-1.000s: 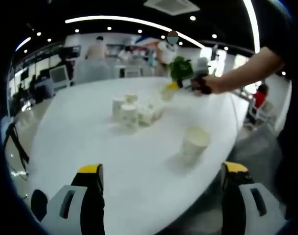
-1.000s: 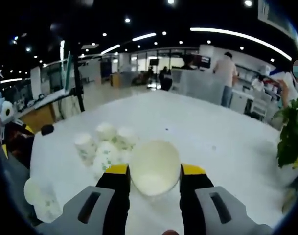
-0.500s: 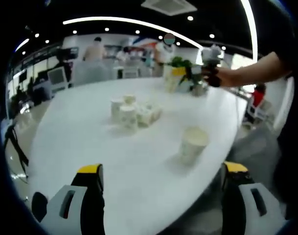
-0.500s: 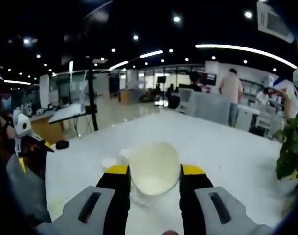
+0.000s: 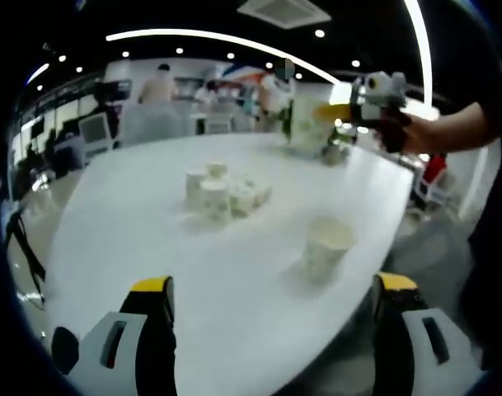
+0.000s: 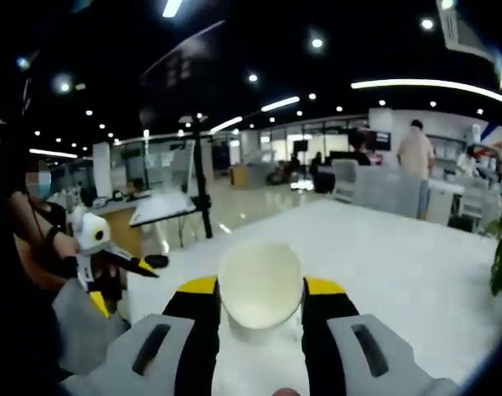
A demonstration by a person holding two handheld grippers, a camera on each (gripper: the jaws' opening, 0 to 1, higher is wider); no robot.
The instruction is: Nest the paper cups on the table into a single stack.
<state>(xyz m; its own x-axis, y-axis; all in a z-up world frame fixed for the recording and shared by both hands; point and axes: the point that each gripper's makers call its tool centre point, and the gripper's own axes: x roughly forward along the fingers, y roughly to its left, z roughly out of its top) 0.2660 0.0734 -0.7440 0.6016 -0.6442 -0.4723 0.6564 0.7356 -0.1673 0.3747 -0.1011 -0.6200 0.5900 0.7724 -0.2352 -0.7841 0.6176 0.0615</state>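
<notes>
Between the jaws of our right gripper sits a paper cup, clamped, mouth toward camera. Lone cup stands at 1 o'clock from our empty, spread left gripper, nearer it; cluster lies at 11.

right tool | rising above desk | carrying held cup | moving away from cup cluster

White paper cups clustered mid-table, lone upright cup apart.
</notes>
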